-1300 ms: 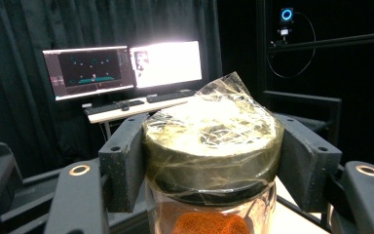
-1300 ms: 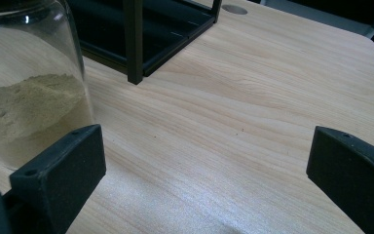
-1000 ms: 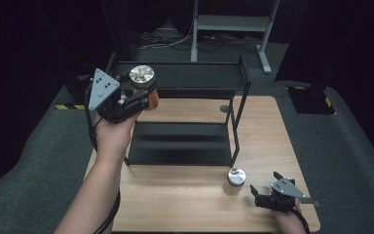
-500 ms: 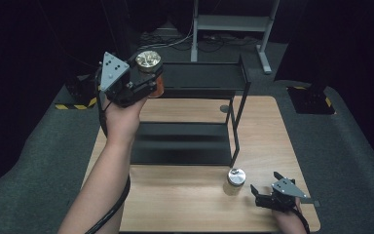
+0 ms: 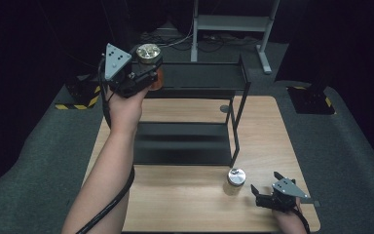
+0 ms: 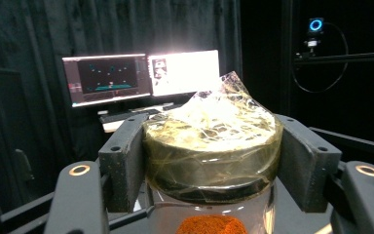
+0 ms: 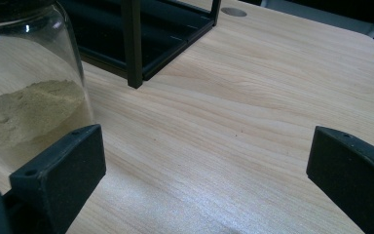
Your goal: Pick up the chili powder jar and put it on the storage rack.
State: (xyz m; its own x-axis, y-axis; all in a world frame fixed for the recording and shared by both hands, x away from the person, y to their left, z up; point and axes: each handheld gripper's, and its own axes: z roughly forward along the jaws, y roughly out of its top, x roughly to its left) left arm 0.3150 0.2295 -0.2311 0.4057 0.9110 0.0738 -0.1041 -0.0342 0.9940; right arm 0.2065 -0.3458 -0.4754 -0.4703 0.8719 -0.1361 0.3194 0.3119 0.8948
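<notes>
- The left gripper is carrying a jar of orange powder, jaws clamped on its foil-wrapped lid.
- Over the last second it has been lifting the jar up and away from the person, and the jar is now hanging at the left end of the rack, level with its top shelf.
- That climb suggests the jar is heading for the top shelf; it is not yet resting on it.
- The right gripper is lying unmoved on the table in front of the rack's right end, jaws apart and empty.
- A second jar of pale powder is standing just beside that gripper, in front of the rack, likely next in line.
</notes>
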